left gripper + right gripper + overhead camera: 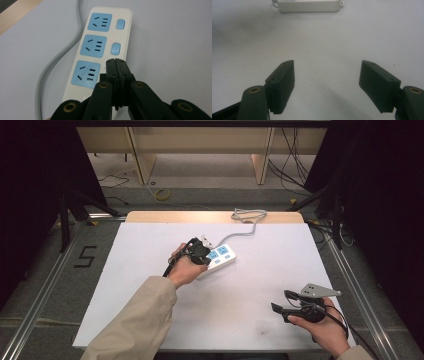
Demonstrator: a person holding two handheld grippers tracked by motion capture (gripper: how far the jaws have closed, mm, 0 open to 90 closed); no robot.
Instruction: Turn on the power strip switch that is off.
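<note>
A white power strip [218, 259] with three blue sockets and blue switches lies near the middle of the white table, its grey cable [248, 221] running to the far edge. My left gripper [200, 251] hovers over the strip's near end. In the left gripper view the strip [98, 50] shows two switches beside the far sockets, and my left gripper [115, 61] is shut with nothing between its jaws, its tip over the place beside the nearest socket. My right gripper [281, 302] stands open at the front right; in its own view the right gripper [326, 72] holds nothing and the strip [308, 5] lies far ahead.
The white sheet [150, 295] covers the table, whose wooden far edge [175, 216] shows behind it. A sleeve [135, 330] reaches in from the bottom left. Dark stands and cables [295, 170] are on the floor beyond the table.
</note>
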